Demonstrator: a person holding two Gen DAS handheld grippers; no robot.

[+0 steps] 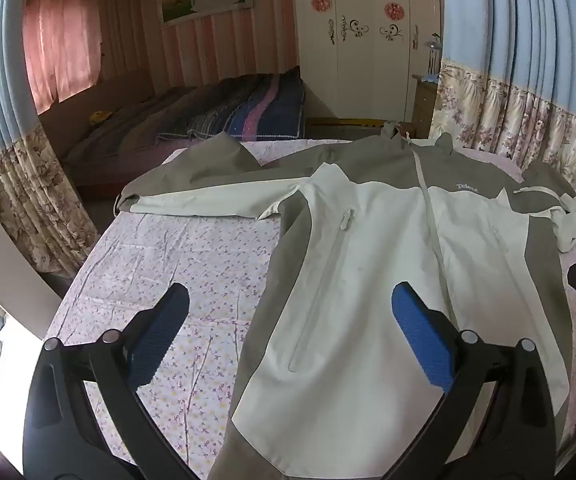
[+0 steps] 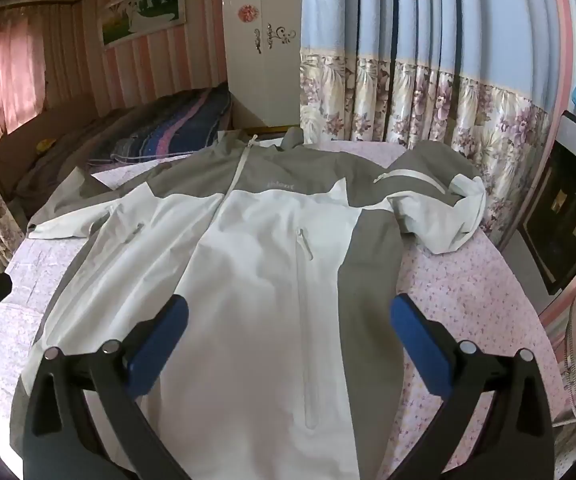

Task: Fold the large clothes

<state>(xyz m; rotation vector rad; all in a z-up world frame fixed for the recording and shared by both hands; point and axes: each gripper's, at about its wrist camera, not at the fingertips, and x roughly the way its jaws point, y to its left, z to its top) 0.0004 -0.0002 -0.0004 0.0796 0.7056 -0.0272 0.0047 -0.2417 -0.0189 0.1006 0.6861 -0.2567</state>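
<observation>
Striped pink walls, a white wardrobe (image 1: 367, 40) and blue floral curtains (image 2: 407, 80) closed in the bedroom where we worked, with a dark striped blanket (image 1: 240, 112) on the far bed. Nearer to us, a floral bedsheet (image 1: 176, 264) covered the surface on which the grey-and-white jacket (image 1: 387, 264) lay front up, zipped, collar pointing away from us and hem toward us. Its sleeve on the left (image 1: 204, 196) stretched straight out sideways; the sleeve on the right (image 2: 435, 208) was bunched and folded back on itself near the shoulder.

We held the left hand-held gripper (image 1: 289, 332) above the jacket's left hem area, its blue-padded fingers (image 1: 419, 344) spread wide and gripping nothing, one finger over the sheet and the other over white fabric. The right hand-held gripper (image 2: 288, 340) hovered over the jacket's lower right half, likewise spread apart and empty, with the zipped pocket (image 2: 305, 320) lying between its fingers.
</observation>
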